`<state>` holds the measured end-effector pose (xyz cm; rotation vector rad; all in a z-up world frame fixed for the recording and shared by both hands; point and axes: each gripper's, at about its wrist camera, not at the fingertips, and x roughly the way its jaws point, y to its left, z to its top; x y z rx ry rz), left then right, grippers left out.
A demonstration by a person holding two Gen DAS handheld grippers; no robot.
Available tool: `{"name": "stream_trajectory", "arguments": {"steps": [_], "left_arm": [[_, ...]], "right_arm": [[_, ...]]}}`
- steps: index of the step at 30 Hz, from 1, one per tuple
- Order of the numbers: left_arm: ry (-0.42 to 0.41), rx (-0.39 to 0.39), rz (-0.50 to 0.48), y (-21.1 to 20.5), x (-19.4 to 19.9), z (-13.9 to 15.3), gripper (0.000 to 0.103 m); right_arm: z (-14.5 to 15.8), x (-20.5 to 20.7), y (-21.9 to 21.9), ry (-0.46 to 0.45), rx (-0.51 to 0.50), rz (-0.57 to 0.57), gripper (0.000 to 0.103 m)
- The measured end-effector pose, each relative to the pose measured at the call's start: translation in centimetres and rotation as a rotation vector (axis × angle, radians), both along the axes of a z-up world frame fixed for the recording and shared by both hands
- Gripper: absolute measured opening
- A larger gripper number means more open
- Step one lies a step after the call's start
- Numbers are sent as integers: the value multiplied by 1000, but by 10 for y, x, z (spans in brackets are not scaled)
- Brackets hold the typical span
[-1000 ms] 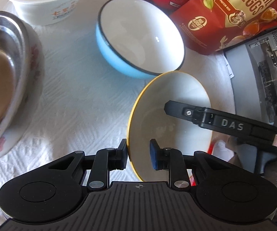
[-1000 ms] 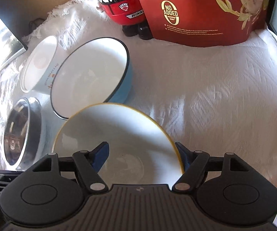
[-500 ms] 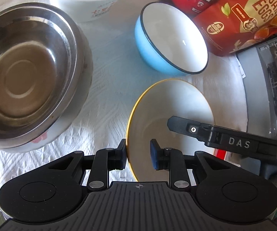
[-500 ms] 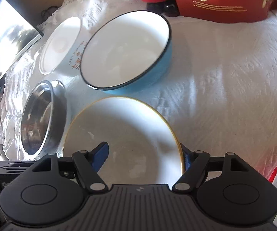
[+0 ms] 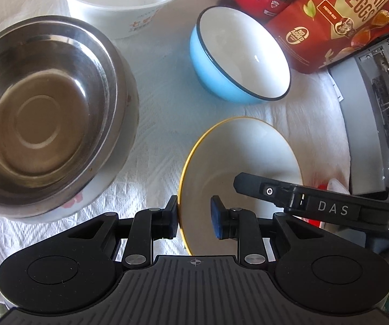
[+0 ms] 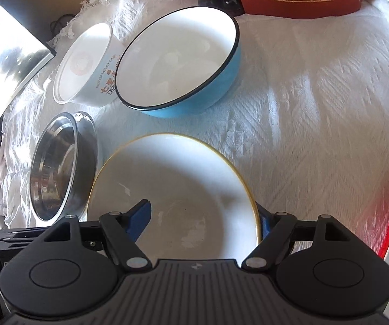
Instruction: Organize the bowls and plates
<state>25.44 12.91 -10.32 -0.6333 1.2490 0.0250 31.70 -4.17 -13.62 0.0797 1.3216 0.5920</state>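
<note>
You are working over a cloth-covered surface (image 6: 316,103) carrying four vessels. The steel bowl (image 5: 40,116) is sitting nested inside a flowered white bowl (image 5: 86,197) — stacking is evidently under way — and is holding nothing. The yellow-rimmed bowl (image 5: 237,162) is sitting nearest you, empty, just beside the steel stack. Your left gripper (image 5: 194,216) is straddling its near rim, one pad outside touching, one inside with a gap, so it is not yet clenched. Your right gripper (image 6: 205,216) is spread wide across the opposite rim — released. The blue bowl (image 6: 183,62) and the white printed bowl (image 6: 86,65) are standing empty behind, touching each other.
</note>
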Motion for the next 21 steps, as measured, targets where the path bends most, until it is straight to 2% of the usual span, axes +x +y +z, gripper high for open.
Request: {"name": "stream_trajectory", "arguments": {"steps": [8, 15, 21], "left_arm": [[-21, 3, -10, 13, 15, -1, 27], [-32, -12, -60, 15, 16, -2, 26], [-85, -36, -51, 31, 6, 10, 26]], "right_arm": [[2, -6, 4, 0, 0, -50, 81], [-2, -10, 6, 10, -13, -71, 81], [1, -15, 8, -35, -31, -104, 81]]}}
